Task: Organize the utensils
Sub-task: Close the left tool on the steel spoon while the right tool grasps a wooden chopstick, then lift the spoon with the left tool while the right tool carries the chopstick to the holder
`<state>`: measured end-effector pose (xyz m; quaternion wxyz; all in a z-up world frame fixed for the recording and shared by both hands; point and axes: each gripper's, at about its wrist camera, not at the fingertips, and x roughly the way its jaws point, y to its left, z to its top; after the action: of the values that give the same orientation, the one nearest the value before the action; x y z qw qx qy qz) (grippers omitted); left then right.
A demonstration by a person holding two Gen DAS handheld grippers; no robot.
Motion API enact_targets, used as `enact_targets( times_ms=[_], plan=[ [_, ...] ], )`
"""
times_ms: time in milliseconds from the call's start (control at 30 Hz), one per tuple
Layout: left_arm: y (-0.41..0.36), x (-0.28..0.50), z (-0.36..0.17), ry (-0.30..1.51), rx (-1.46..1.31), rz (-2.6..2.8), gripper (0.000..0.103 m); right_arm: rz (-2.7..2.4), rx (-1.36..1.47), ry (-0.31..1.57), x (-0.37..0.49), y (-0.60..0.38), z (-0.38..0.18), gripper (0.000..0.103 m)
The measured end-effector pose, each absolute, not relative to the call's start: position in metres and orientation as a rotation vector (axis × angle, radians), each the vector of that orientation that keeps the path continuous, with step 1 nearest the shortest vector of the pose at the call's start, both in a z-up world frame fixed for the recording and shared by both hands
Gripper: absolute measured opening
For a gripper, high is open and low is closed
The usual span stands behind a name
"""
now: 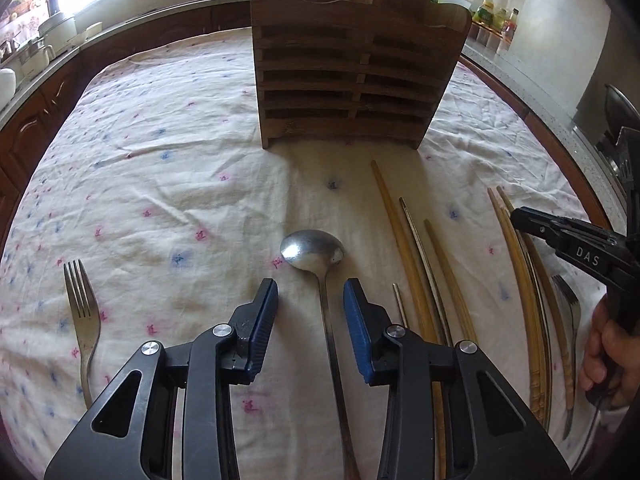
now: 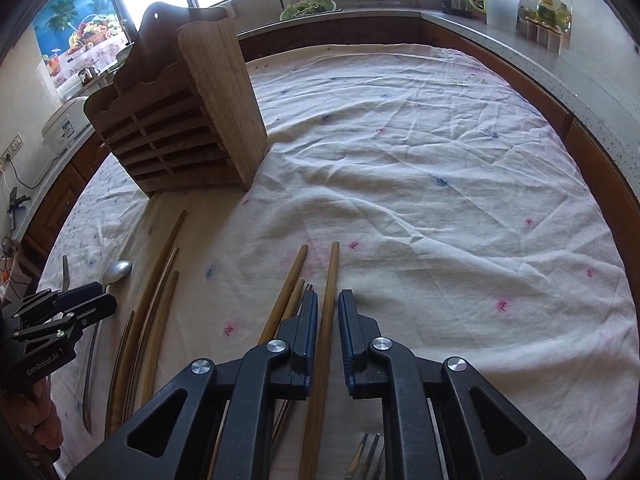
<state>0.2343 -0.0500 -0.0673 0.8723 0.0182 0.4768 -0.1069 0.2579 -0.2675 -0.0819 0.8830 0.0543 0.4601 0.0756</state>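
A metal spoon (image 1: 312,250) lies on the flowered tablecloth (image 1: 180,200), its handle running back between the fingers of my left gripper (image 1: 311,284). The jaws stand apart and the pads do not touch the handle. My right gripper (image 2: 328,294) is shut on a wooden chopstick (image 2: 331,268) that lies flat on the cloth, with more chopsticks (image 2: 286,292) just to its left. The left wrist view shows the right gripper (image 1: 516,216) low over that right bundle (image 1: 524,288). Three more chopsticks (image 1: 404,248) lie right of the spoon. A slatted wooden holder (image 1: 344,80) stands behind.
One fork (image 1: 82,304) lies at the left, another fork (image 1: 568,300) at the far right beside the bundle. A hand (image 1: 608,360) holds the right gripper's grip. Bare cloth (image 2: 440,200) spreads right of the holder (image 2: 180,128). Counters with jars and a kettle ring the table.
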Motion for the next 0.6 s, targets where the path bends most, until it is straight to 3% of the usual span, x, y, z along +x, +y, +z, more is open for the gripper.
enact_targets(
  times_ms=[133,267,600],
  plan=[
    [-0.056,0.236,-0.068,0.986,0.067,-0.217,0.025,0.156,0.116,0.959,0.272,-0.268,-0.083,0.008],
    [-0.056,0.237,-0.068,0.98,0.068,-0.224,0.007,0.146,0.086,0.958,0.277,-0.263,-0.083,0.007],
    [-0.042,0.217,-0.046,0.931,0.0,-0.276,0.004,0.189,0.212,0.83,0.248,-0.273,-0.042,0.005]
  ],
)
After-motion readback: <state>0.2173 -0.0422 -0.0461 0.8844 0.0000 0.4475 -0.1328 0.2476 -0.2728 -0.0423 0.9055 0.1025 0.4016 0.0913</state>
